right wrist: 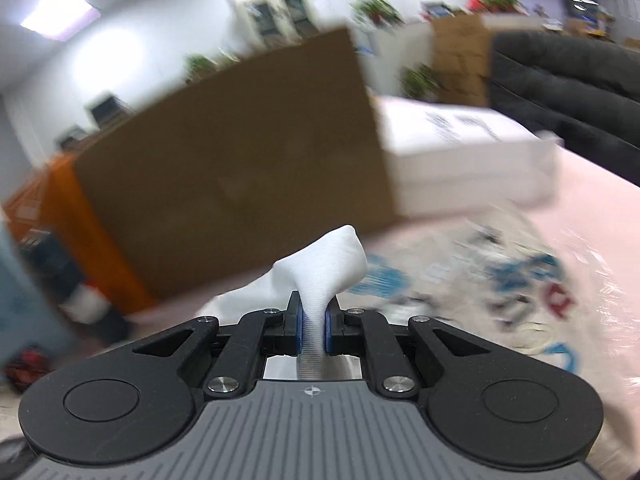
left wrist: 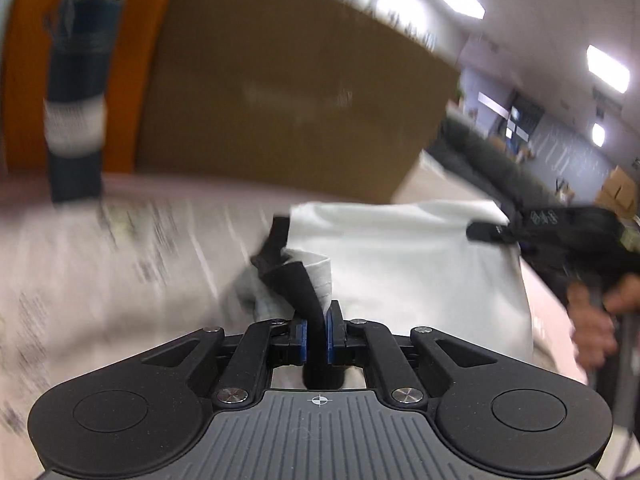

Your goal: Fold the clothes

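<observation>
White garment (left wrist: 400, 264) with black trim (left wrist: 296, 280) hanging lifted over printed table cover (left wrist: 100, 260), both cameras blurring. Left gripper (left wrist: 316, 336) clamping trim; right gripper (right wrist: 313, 330) pinching white fabric. Fold looking mid-way, not laid flat.

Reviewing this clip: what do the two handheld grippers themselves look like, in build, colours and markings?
Both the left gripper and the right gripper look alike: matte black linkage arms with silver screws, a round black disc on each side, and a grey ribbed centre plate bearing a small white crosshair mark. The jaws are black with blue pads. In the left wrist view the right gripper shows as a black body; no sleeve is visible.
</observation>
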Tool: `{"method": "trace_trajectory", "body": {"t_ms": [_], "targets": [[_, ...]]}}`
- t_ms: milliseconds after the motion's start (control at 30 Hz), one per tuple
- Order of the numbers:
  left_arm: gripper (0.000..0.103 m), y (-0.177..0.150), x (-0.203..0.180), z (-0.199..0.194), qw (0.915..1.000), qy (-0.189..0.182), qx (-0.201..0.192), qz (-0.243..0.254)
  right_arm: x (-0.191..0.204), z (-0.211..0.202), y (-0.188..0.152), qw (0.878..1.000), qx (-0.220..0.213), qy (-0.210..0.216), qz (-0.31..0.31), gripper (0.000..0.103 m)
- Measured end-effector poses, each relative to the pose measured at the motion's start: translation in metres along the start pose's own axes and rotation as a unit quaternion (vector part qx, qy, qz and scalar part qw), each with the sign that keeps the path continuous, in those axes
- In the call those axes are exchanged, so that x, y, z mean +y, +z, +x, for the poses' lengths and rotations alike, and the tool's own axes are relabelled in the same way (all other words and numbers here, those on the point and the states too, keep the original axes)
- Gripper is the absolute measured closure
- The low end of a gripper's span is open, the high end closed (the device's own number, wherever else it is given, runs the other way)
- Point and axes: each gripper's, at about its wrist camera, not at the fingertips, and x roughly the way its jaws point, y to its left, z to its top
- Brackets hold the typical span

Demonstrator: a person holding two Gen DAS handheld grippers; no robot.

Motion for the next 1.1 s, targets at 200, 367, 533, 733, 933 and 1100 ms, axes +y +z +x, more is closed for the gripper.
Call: {"method": "trace_trajectory", "body": {"t_ms": [200, 367, 533, 733, 933, 1100], "targets": [[0.089, -0.026, -0.003, 0.023, 0.9971, 0.015, 0.070, 0.025, -0.054, 0.052, -0.016, 0.996, 0.068, -0.043, 0.046, 0.088], [0.047, -0.024, 0.005, 0.012, 0.9951, 0.048, 0.080, 0.035, -0.062, 0.042, -0.024, 0.990, 0.018, -0.085, 0.107, 0.052], [0.021, -0.015, 0.007, -0.006, 0.9942, 0.095, 0.025, 0.044, -0.063, -0.019, -0.048, 0.983, -0.035, -0.036, 0.177, 0.047], [0.013, -0.002, 0.019, 0.015, 0.9922, 0.103, 0.055, 0.042, -0.036, -0.043, -0.076, 0.986, 0.020, 0.001, 0.167, 0.046], [0.011, -0.003, 0.022, 0.025, 0.9917, 0.100, 0.075, 0.030, -0.030, -0.023, -0.097, 0.984, 0.071, -0.036, 0.158, 0.040], [0.010, 0.002, 0.021, 0.007, 0.9923, 0.101, 0.063, 0.034, -0.022, -0.023, -0.102, 0.983, 0.082, -0.065, 0.149, 0.034]]}}
